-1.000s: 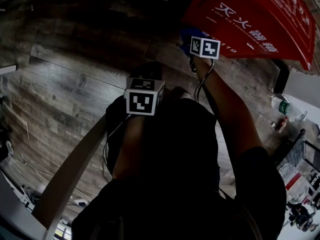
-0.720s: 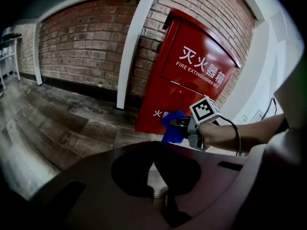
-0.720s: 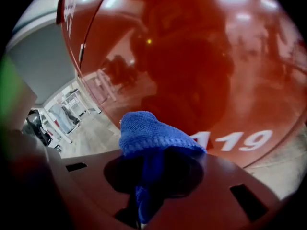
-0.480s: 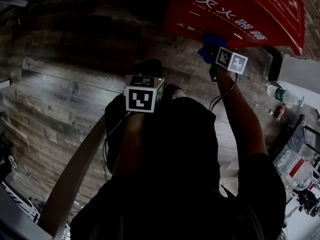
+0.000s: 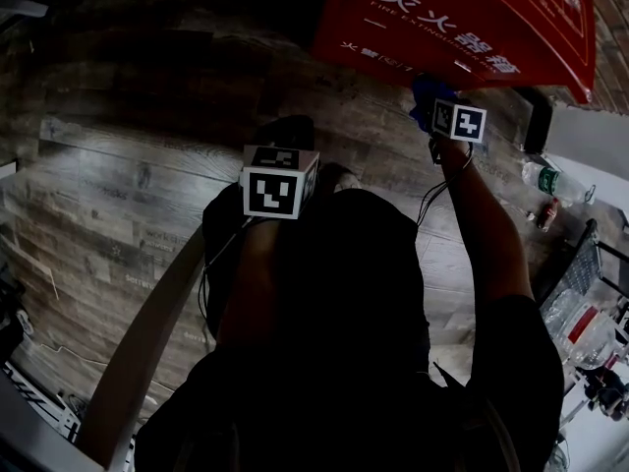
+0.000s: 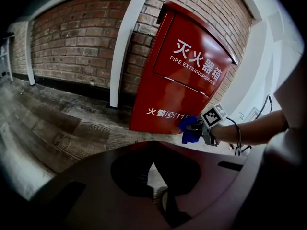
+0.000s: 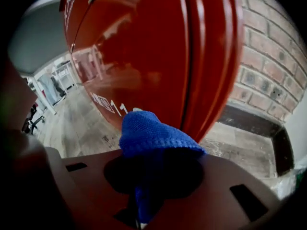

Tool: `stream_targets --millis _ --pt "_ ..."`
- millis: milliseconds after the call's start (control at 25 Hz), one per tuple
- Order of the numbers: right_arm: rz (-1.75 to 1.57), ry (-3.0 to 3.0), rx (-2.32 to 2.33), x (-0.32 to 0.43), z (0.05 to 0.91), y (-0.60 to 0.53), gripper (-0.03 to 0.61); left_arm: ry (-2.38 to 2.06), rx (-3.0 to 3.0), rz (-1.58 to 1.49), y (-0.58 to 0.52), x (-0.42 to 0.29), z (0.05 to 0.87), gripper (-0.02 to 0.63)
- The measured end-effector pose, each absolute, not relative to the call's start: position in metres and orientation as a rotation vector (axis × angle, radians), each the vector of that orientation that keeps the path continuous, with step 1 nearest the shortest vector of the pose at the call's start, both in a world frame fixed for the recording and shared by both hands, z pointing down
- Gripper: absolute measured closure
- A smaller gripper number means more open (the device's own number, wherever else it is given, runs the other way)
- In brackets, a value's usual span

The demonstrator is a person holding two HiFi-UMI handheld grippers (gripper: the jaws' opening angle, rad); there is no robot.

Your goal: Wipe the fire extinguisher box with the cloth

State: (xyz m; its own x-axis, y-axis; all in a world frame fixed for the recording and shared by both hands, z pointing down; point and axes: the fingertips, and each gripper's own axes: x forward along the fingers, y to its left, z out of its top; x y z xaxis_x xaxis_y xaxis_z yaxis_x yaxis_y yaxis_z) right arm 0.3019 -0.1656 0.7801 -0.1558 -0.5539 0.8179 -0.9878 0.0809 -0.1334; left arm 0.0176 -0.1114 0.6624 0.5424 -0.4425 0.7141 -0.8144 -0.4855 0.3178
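- The person's dark torso (image 5: 334, 342) is seen filling the lower middle of the head view, with both arms stretched away from it.
- The left gripper (image 6: 154, 188) is held in front of the chest, at about 11 o'clock from the torso. Its jaws are drawn together and nothing is caught between them.
- The wooden plank floor (image 5: 128, 165) is spread beneath and to the 9 o'clock side of that gripper.
- The right gripper (image 6: 200, 128) is reached farther out, at about 2 o'clock from the left one. Its jaws are clamped on the blue cloth (image 7: 153, 138), which is bunched up over them.
- The cloth is held at the lower edge of the red fire extinguisher box (image 5: 462, 23), beside the white printed digits. It seems to be pressed on the red face, though actual contact cannot be confirmed.
- The box is stood upright on the floor at 1 o'clock in the head view, with its back to the brick wall (image 6: 72, 42).
- A plastic bottle (image 5: 541, 177) is seen lying at 3 o'clock, well apart from the box.
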Motion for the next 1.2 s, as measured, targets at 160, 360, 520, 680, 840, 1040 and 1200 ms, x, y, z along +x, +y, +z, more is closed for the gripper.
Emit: stream_targets --millis 160,360,520,680,840,1040,1200 --pt "0.923 -1.739 1.419 0.289 0.813 -0.173 0.482 -1.020 2.119 0.738 -0.112 0.015 0.664 0.609" --pt "1.037 -1.740 1.440 0.256 0.832 -0.189 0.482 -1.052 2.103 0.719 -0.114 0.008 0.661 0.609" --pt "1.071 -1.788 1.415 0.208 0.832 -0.210 0.482 -1.064 2.098 0.697 -0.115 0.006 0.659 0.609" --pt "1.086 -1.838 1.381 0.161 0.831 -0.228 0.482 -1.056 2.097 0.693 -0.114 0.010 0.659 0.609" --pt "1.086 -1.904 1.338 0.121 0.828 -0.246 0.482 -1.058 2.087 0.696 -0.113 0.008 0.662 0.609" --pt "1.064 -2.009 1.275 0.078 0.822 -0.262 0.482 -1.080 2.020 0.747 -0.112 -0.003 0.674 0.609" --pt "0.953 -2.177 1.163 0.042 0.802 -0.271 0.482 -1.077 1.990 0.781 -0.113 -0.008 0.683 0.609"
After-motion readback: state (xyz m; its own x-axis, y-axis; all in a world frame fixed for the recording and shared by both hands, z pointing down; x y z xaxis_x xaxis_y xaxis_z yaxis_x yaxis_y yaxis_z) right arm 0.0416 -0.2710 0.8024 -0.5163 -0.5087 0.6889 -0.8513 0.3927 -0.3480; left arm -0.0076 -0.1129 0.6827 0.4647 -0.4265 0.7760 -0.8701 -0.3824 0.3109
